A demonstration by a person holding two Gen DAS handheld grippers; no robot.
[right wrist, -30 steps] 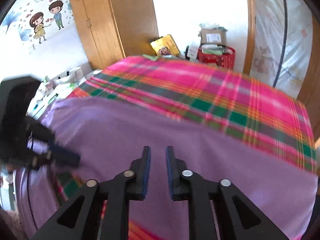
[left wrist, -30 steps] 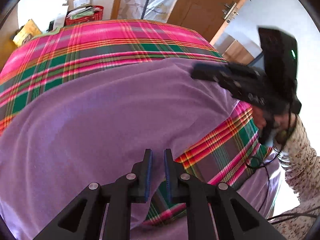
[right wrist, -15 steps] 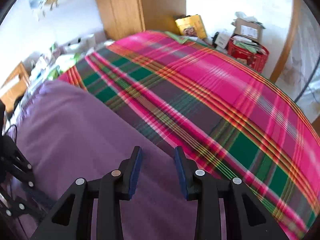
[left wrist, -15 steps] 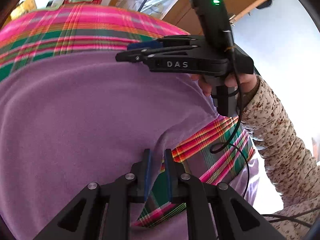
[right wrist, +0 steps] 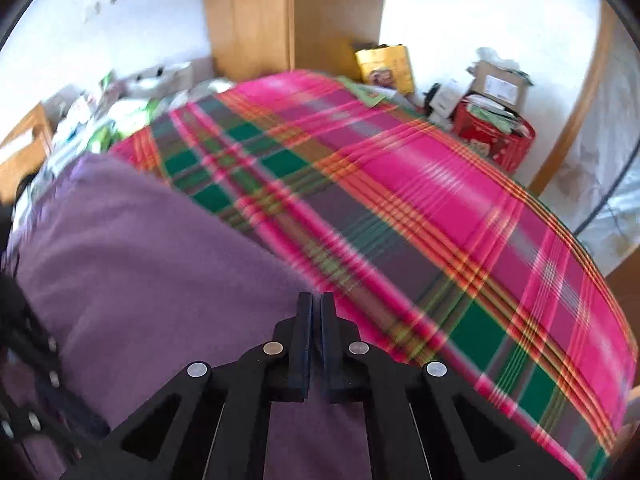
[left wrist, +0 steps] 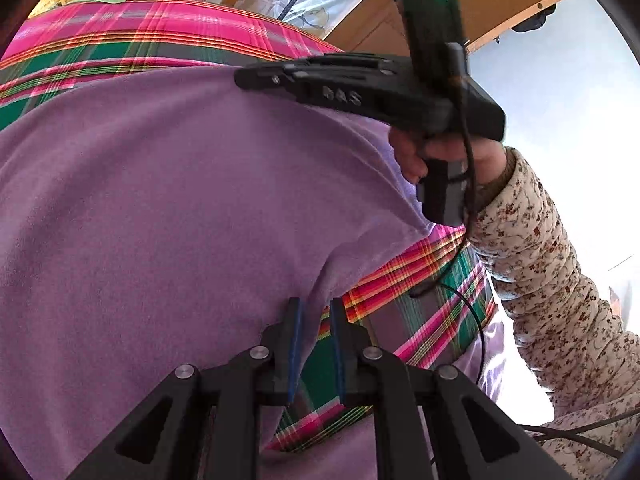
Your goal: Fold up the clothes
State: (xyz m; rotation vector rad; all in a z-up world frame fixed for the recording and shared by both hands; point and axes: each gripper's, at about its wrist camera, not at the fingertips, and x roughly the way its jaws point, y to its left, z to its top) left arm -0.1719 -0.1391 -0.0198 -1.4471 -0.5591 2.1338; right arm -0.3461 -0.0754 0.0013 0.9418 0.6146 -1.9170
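A purple garment (left wrist: 160, 200) (right wrist: 140, 260) lies spread on a pink and green plaid bedspread (left wrist: 120, 36) (right wrist: 440, 200). My left gripper (left wrist: 316, 312) hovers at the garment's near edge. Its jaws stand a narrow gap apart, and plaid shows through that gap beside the hem. My right gripper (right wrist: 316, 304) (left wrist: 244, 78) is at the garment's far edge where purple meets plaid, with its pads pressed together on the hem. A hand (left wrist: 440, 156) in a floral sleeve (left wrist: 540, 260) holds its handle. The left gripper's body (right wrist: 24, 360) shows at the left rim of the right wrist view.
Past the bed's far end stand a red basket (right wrist: 496, 136), a cardboard box (right wrist: 500, 84) and a yellow box (right wrist: 384, 64). A wooden wardrobe (right wrist: 256, 16) is behind, with clutter (right wrist: 120, 112) to its left. A black cable (left wrist: 468, 312) trails over the bedspread.
The right gripper swung in from the right side to the garment's far edge, opened wider on the way, then shut there. The left gripper dipped slightly and kept the same gap.
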